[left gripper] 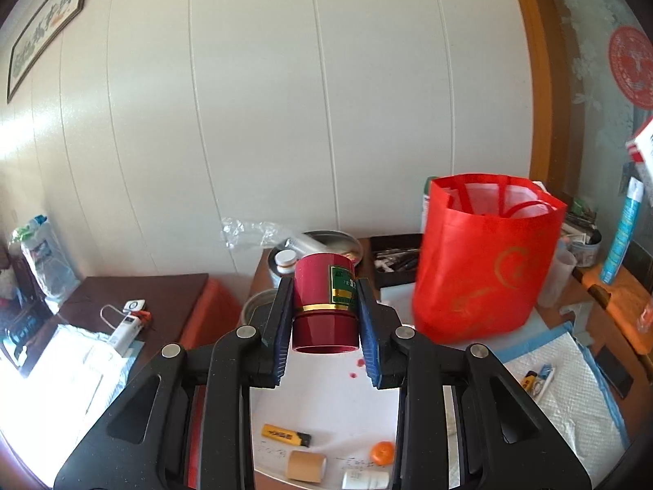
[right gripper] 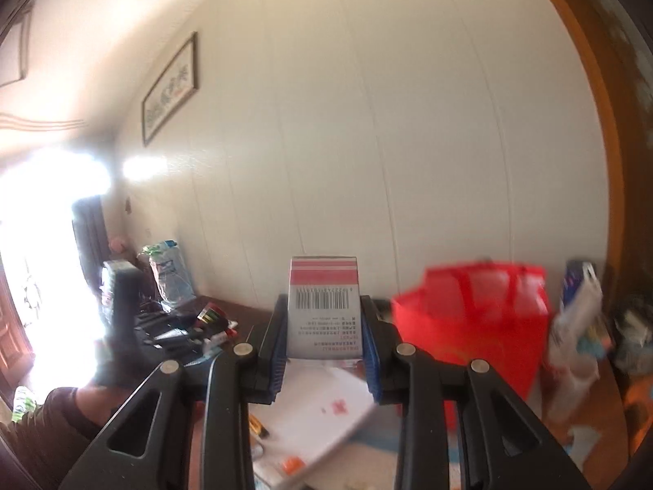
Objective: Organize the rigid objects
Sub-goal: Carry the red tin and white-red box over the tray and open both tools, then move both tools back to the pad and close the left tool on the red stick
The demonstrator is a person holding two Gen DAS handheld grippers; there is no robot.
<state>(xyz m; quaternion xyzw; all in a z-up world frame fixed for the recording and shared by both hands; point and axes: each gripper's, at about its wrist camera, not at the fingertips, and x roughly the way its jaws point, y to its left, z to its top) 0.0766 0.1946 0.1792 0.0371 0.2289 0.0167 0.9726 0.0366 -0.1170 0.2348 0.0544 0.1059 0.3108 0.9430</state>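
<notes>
My left gripper [left gripper: 325, 318] is shut on a dark red cylindrical tin [left gripper: 324, 306] with a green and gold label, held above the white board [left gripper: 326, 400]. An open red fabric bag [left gripper: 485, 257] stands just right of the tin. My right gripper [right gripper: 323, 322] is shut on a white box [right gripper: 324, 306] with red stripes and a barcode, held in the air left of the red bag [right gripper: 473, 318]. That box also shows at the far right edge of the left wrist view [left gripper: 643, 149].
On the white board lie a yellow lighter [left gripper: 285, 435], a tan cap [left gripper: 306, 465], an orange cap [left gripper: 382, 452] and a small white bottle [left gripper: 365, 479]. A metal bowl [left gripper: 326, 245] and a black tray [left gripper: 394, 259] sit behind. A blue spray can [left gripper: 622, 230] stands at right.
</notes>
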